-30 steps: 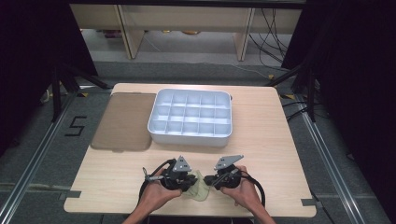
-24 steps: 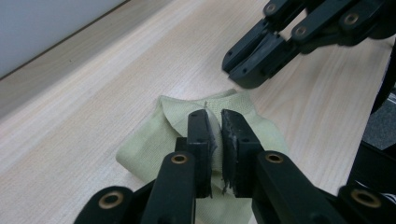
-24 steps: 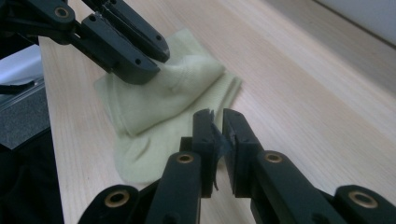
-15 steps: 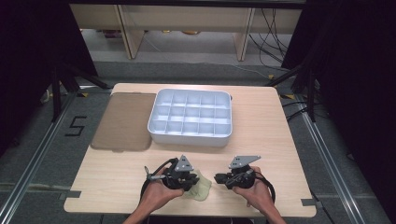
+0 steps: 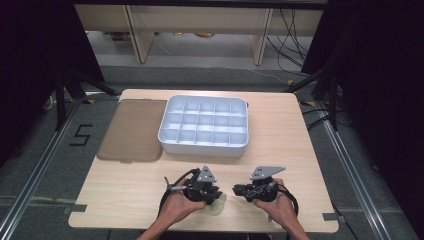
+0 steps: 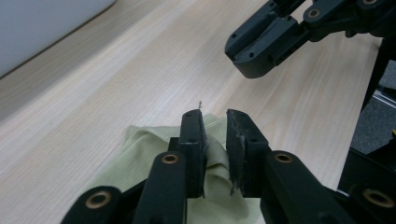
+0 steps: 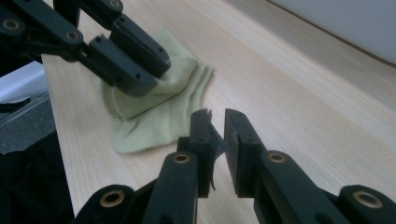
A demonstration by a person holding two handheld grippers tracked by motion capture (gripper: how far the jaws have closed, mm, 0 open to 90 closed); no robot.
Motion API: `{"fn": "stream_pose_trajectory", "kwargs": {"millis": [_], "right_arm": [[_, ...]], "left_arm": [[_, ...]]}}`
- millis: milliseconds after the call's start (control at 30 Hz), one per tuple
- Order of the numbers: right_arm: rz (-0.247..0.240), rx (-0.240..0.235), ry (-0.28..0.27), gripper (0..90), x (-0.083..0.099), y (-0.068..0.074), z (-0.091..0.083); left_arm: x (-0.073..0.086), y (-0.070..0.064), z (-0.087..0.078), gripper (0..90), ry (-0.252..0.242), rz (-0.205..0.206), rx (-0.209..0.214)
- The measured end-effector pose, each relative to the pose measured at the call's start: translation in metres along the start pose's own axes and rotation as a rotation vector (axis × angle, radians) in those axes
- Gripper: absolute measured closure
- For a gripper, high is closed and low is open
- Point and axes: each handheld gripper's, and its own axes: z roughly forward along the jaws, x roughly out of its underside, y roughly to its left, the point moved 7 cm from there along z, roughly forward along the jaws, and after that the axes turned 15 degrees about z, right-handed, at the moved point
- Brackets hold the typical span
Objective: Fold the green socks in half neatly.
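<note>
Since 1 second ago the right gripper (image 5: 239, 189) has drawn away to the right from the left gripper (image 5: 218, 194), so the 2 now sit apart near the front edge of the pale wooden counter (image 5: 280, 130), where earlier they were close together over the cloth.

At the back of the counter, the white plastic tray divided into many square compartments (image 5: 204, 125) sits well away from the hands, with the flat brown rectangular lid (image 5: 133, 130) lying just beside it on its left.

The small pale yellow-green folded cloth (image 5: 218, 206) lies crumpled on the counter near its front edge, under the left gripper. In the left gripper view, its jaws stand a narrow gap apart with a fold of the cloth (image 6: 212, 161) pinched up between them. In the right gripper view, the jaws are close together with only a slim gap, holding nothing, poised over bare wood just beside the cloth (image 7: 154, 107).
</note>
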Motion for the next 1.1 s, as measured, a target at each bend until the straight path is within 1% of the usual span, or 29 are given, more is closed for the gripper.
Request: {"fn": "stream_pose_trajectory", "kwargs": {"millis": [33, 67, 100, 133, 167, 200, 233, 267, 300, 333, 367, 400, 433, 467, 500, 533, 600, 633, 667, 733, 767, 800, 833, 867, 900, 933, 967, 1033, 1100], "right_arm": [[-0.002, -0.002, 0.0, 81.8, 0.0, 0.0, -0.001], [0.005, 0.004, -0.004, 81.7, 0.0, -0.001, -0.001], [-0.003, 0.006, -0.011, 81.6, -0.001, -0.002, -0.002], [0.001, -0.002, -0.008, 81.6, -0.001, -0.002, -0.003], [0.04, 0.006, -0.007, 81.7, 0.001, 0.0, -0.004], [0.018, 0.003, -0.013, 81.6, 0.0, -0.002, -0.004], [0.039, 0.011, -0.015, 81.6, 0.0, -0.002, -0.006], [0.019, 0.014, -0.022, 81.6, -0.002, -0.004, -0.007], [0.031, 0.016, -0.024, 81.4, -0.002, -0.004, -0.008], [0.043, 0.007, -0.028, 81.1, -0.002, -0.001, -0.008], [0.0, 0.013, -0.039, 80.7, -0.004, -0.004, -0.01], [0.004, 0.003, -0.04, 80.3, -0.004, -0.003, -0.01], [0.019, 0.008, -0.035, 80.3, -0.004, -0.002, -0.01], [0.017, 0.013, -0.039, 80.3, -0.004, -0.001, -0.01], [-0.004, 0.011, -0.048, 80.2, -0.005, 0.0, -0.01], [-0.007, 0.008, -0.041, 80.0, -0.005, 0.004, -0.01], [0.0, -0.001, -0.053, 79.8, -0.007, 0.011, -0.01], [-0.009, -0.007, -0.062, 79.8, -0.009, 0.014, -0.009], [-0.03, -0.012, -0.06, 79.8, -0.01, 0.016, -0.009], [-0.036, -0.025, -0.062, 79.4, -0.012, 0.023, -0.008], [-0.055, -0.026, -0.053, 79.2, -0.012, 0.025, -0.007], [-0.056, -0.035, -0.05, 79.2, -0.013, 0.029, -0.005], [-0.06, -0.038, -0.06, 79.1, -0.014, 0.031, -0.003], [-0.06, -0.043, -0.047, 79.1, -0.014, 0.034, -0.002], [-0.066, -0.041, -0.047, 79.1, -0.014, 0.035, 0.0], [-0.079, -0.047, -0.041, 79.1, -0.015, 0.036, 0.002], [-0.084, -0.054, -0.043, 79.1, -0.015, 0.038, 0.004], [-0.088, -0.056, -0.025, 79.1, -0.015, 0.04, 0.009], [-0.071, -0.06, -0.014, 79.1, -0.014, 0.045, 0.014]], "left_arm": [[-0.001, -0.001, 0.001, 72.6, -0.005, -0.01, 0.01], [-0.002, 0.0, 0.001, 68.4, -0.003, 0.005, 0.011], [-0.005, -0.001, 0.0, 66.3, -0.031, -0.022, 0.017], [-0.005, 0.0, -0.001, 63.6, -0.035, -0.022, 0.012], [-0.007, 0.0, -0.003, 62.2, -0.054, -0.032, 0.012], [-0.009, 0.001, -0.005, 61.3, -0.068, -0.046, 0.007], [-0.01, 0.002, -0.01, 61.7, -0.073, -0.041, 0.01], [-0.012, 0.002, -0.012, 61.8, -0.09, -0.059, 0.008], [-0.013, 0.004, -0.016, 61.5, -0.104, -0.046, 0.008], [-0.014, 0.004, -0.02, 61.4, -0.108, -0.056, 0.008], [-0.013, 0.004, -0.023, 63.6, -0.107, -0.059, -0.001], [-0.013, 0.005, -0.026, 65.6, -0.108, -0.049, -0.004], [-0.011, 0.006, -0.031, 67.2, -0.102, -0.043, -0.009], [-0.009, 0.006, -0.034, 69.3, -0.1, -0.037, -0.01], [-0.004, 0.008, -0.039, 71.2, -0.087, -0.021, -0.027], [-0.001, 0.009, -0.042, 73.5, -0.078, -0.012, -0.033], [0.007, 0.011, -0.048, 75.7, -0.07, -0.014, -0.038], [0.012, 0.011, -0.05, 77.4, -0.073, -0.028, -0.047], [0.017, 0.011, -0.051, 78.7, -0.062, -0.032, -0.049], [0.027, 0.011, -0.053, 80.2, -0.036, -0.017, -0.053], [0.033, 0.009, -0.052, 80.8, -0.023, -0.019, -0.051], [0.037, 0.008, -0.051, 81.0, -0.022, -0.03, -0.048], [0.041, 0.008, -0.049, 81.3, -0.011, -0.018, -0.044], [0.044, 0.008, -0.046, 81.7, -0.013, -0.037, -0.053], [0.048, 0.006, -0.043, 81.8, 0.003, -0.035, -0.035], [0.049, 0.006, -0.041, 81.8, 0.003, -0.043, -0.026], [0.05, 0.006, -0.037, 81.8, 0.01, -0.033, -0.019], [0.05, 0.007, -0.033, 81.8, 0.017, -0.041, -0.027], [0.047, 0.008, -0.033, 81.4, 0.001, -0.054, -0.029]]}}
